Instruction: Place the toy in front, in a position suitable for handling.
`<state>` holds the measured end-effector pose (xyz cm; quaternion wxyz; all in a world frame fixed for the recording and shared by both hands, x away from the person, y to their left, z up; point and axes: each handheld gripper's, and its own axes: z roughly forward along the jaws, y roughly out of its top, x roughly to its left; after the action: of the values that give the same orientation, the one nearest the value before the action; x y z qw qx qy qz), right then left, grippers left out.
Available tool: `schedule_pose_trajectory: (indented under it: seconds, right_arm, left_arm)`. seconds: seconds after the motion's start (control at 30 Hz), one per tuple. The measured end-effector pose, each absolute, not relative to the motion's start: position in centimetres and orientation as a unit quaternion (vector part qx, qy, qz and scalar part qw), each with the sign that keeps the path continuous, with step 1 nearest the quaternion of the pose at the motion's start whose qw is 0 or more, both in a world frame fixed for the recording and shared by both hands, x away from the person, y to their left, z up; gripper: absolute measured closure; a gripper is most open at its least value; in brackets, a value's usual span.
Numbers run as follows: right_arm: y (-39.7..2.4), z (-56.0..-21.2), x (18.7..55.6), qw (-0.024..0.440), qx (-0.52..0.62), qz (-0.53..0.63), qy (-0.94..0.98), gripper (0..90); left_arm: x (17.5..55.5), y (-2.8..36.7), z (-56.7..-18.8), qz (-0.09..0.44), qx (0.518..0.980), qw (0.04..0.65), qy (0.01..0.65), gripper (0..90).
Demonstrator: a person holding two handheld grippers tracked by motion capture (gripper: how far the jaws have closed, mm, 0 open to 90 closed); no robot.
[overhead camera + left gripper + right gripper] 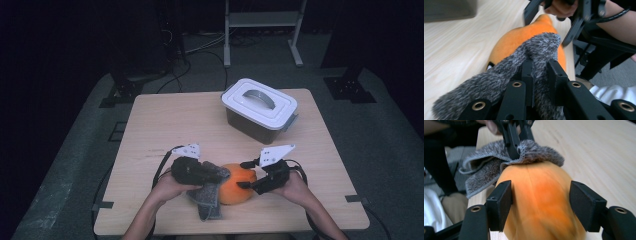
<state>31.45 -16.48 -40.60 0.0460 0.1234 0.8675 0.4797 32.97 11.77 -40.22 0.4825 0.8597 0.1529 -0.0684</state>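
Right gripper view has the right gripper (pixel 541 200) open astride the squash (pixel 541 202), left gripper (pixel 541 72) pinching the cloth (pixel 499 77), so wiping may roll the unheld squash.

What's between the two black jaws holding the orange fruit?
The orange fruit itself sits between the right gripper jaws, seen in the right gripper view.

Left gripper (pixel 220 173) clamped, right gripper (pixel 243 175) spread apart.

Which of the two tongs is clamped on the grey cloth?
The left tongs: their jaws pinch the grey cloth over the orange fruit. The right tongs only straddle that fruit.
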Motion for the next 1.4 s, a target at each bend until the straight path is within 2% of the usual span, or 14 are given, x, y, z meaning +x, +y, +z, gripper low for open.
schedule_pose_trajectory:
  seconds: [0.13, 0.2, 0.3, 0.43, 0.67, 0.97, 1.03, 1.1, 1.23, 1.4]
  right_arm:
    - [-16.5, -41.1, 31.4, 0.047, 0.110, 0.468, 0.875, 47.4]
    - [-17.0, -41.1, 31.6, 0.054, 0.097, 0.463, 0.879, 50.2]
    - [-17.8, -41.3, 32.0, 0.042, 0.111, 0.468, 0.876, 49.4]
    - [-17.6, -40.9, 32.0, 0.030, 0.124, 0.468, 0.875, 43.7]
    - [-16.3, -40.9, 31.1, 0.059, 0.087, 0.468, 0.878, 47.9]
    - [-18.5, -41.4, 32.5, 0.045, 0.122, 0.478, 0.869, 50.6]
    - [-18.7, -41.3, 32.6, 0.043, 0.128, 0.479, 0.867, 48.7]
    - [-18.3, -41.0, 32.4, 0.043, 0.128, 0.474, 0.870, 41.1]
    - [-17.7, -40.4, 31.9, 0.049, 0.130, 0.467, 0.873, 33.5]
    - [-16.0, -40.6, 31.2, 0.057, 0.122, 0.457, 0.879, 28.5]
  left_arm:
    - [33.2, 12.1, -40.5, -0.074, 0.859, 0.482, 0.156, 77.4]
    - [33.3, 12.4, -40.6, -0.065, 0.861, 0.478, 0.161, 77.4]
    - [33.5, 12.7, -40.9, -0.067, 0.859, 0.478, 0.169, 77.4]
    - [33.3, 12.3, -40.4, -0.067, 0.856, 0.487, 0.160, 77.3]
    - [32.6, 11.3, -39.6, -0.066, 0.858, 0.491, 0.137, 77.2]
    - [33.5, 13.0, -40.9, -0.053, 0.865, 0.469, 0.170, 77.2]
    - [33.6, 13.0, -40.9, -0.058, 0.863, 0.473, 0.171, 77.2]
    - [33.5, 12.7, -40.8, -0.054, 0.865, 0.469, 0.166, 77.2]
    - [33.4, 12.4, -40.5, -0.059, 0.862, 0.477, 0.162, 77.2]
    - [32.8, 11.6, -40.1, -0.060, 0.863, 0.479, 0.147, 77.2]
